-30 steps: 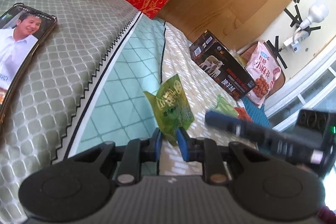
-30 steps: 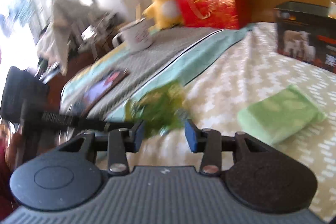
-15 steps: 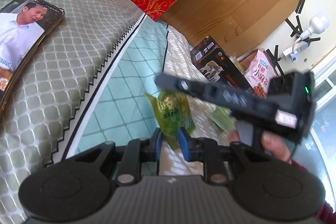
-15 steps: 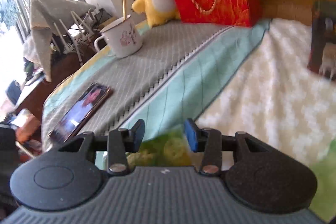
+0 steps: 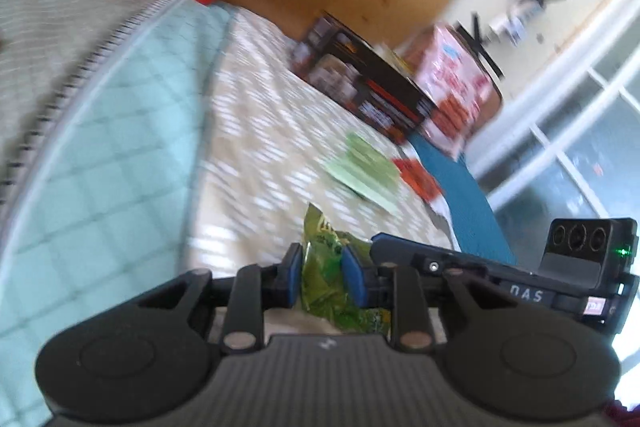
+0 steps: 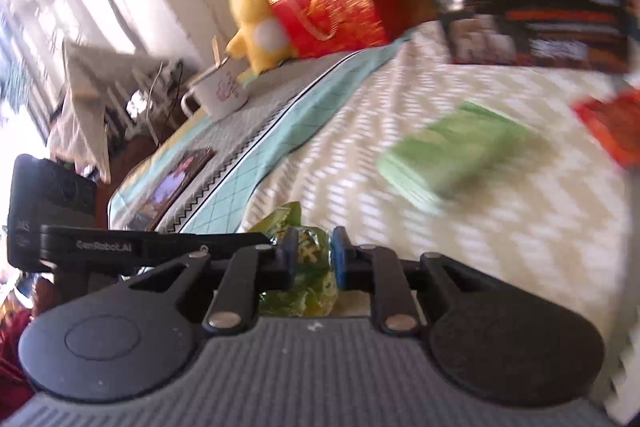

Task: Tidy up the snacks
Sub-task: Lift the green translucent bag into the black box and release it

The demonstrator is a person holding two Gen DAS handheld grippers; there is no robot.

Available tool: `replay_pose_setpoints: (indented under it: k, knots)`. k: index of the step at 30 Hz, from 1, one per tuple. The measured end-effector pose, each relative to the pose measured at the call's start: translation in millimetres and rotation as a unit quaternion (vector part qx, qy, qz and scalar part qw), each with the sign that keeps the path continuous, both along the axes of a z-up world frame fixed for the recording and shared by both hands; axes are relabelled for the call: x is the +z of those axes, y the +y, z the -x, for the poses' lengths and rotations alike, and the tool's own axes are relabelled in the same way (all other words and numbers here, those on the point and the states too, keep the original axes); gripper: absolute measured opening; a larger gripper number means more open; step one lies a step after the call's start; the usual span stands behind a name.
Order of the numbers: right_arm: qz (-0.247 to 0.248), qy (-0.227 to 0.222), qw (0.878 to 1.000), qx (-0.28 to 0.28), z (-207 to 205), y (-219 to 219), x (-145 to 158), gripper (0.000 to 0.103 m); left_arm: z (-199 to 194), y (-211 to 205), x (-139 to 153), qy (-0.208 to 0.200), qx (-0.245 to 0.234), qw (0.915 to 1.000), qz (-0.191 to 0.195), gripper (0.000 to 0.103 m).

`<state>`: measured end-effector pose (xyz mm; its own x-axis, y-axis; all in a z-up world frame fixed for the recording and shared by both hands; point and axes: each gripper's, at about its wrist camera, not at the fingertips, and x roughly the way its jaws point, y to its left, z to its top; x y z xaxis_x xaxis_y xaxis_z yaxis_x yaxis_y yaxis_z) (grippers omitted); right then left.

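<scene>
A small green snack packet [image 5: 326, 273] sits between the blue pads of my left gripper [image 5: 322, 273], which is shut on it. In the right wrist view the same packet [image 6: 310, 251] is also between the pads of my right gripper [image 6: 312, 255], which is shut on it. The two grippers meet side by side low over the cream patterned cloth [image 5: 264, 155]. A flat light-green packet [image 5: 366, 175] and a red packet [image 5: 418, 177] lie further off on the cloth. A black box [image 5: 368, 87] and a pink snack bag [image 5: 452, 87] stand at the back.
A red gift bag [image 6: 332, 11], a yellow plush duck [image 6: 256, 23] and a white mug [image 6: 218, 93] stand at the far end. A phone [image 6: 172, 183] lies on the grey quilt. A blue cloth [image 5: 460, 195] lies at the right edge.
My right gripper has come down beside the left one and closed on the green packet. Both views have swung toward the cream cloth and are blurred by motion.
</scene>
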<state>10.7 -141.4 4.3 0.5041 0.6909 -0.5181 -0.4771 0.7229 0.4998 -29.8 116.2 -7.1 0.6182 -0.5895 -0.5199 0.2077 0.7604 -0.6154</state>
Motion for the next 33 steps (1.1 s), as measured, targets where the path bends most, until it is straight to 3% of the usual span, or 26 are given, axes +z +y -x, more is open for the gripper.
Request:
replay_pose_setpoints:
  k: [4,7,14,18,23,26,28,31,33]
  knots:
    - [-0.034,0.017,0.999,-0.016,12,-23,-7,0.040,-3,-16,0,-0.002,-0.016,0.9999,-0.002,0.024]
    - [-0.033,0.003,0.999,-0.005,23,-25,-7,0.052,-5,-19,-1,0.006,-0.027,0.9996,0.011,0.025]
    - [0.024,-0.061,0.997,0.030,37,-18,-5,0.058,-5,-19,0,0.016,-0.026,0.9994,0.016,0.026]
    - [0.069,-0.105,0.990,0.057,53,-16,-6,0.081,-8,-22,3,0.022,-0.028,0.9993,0.009,0.025]
    - [0.132,-0.168,0.975,0.064,68,-2,-14,0.082,-13,-33,10,0.029,-0.056,0.9968,0.049,0.027]
    - [0.152,-0.180,0.970,0.050,66,3,-15,0.069,-12,-43,19,0.012,-0.064,0.9973,0.034,0.027]
    - [0.143,-0.175,0.973,0.044,63,-1,-14,0.062,-12,-45,19,0.010,-0.062,0.9977,0.024,0.027]
    - [0.134,-0.175,0.975,0.035,63,-2,-14,0.060,-16,-47,13,0.030,-0.066,0.9969,0.030,0.042]
    - [0.131,-0.176,0.975,0.030,62,-3,-14,0.058,-16,-53,10,0.037,-0.076,0.9962,0.018,0.035]
